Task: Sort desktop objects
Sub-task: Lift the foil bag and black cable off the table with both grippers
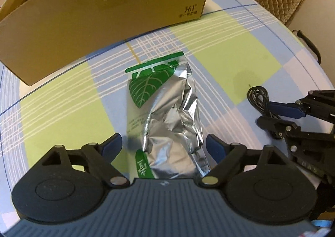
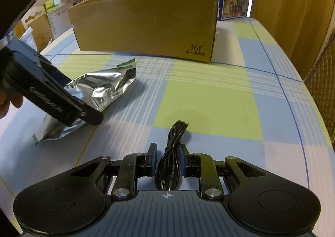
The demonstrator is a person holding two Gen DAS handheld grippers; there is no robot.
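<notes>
Nearest the lens, the left gripper (image 1: 164, 146) stood wide open astride the near end of the crumpled silver foil pouch with green leaf print (image 1: 165, 111), pads apart from it. Ahead of both claws sat the open brown cardboard box (image 2: 146, 25) on the checked tablecloth (image 2: 209, 94); nothing appeared sorted yet. The right gripper (image 2: 167, 159), held low, bracketed the coiled black audio cable (image 2: 170, 165); contact could not be told.

Dim warm light, fisheye-bowed edges
</notes>
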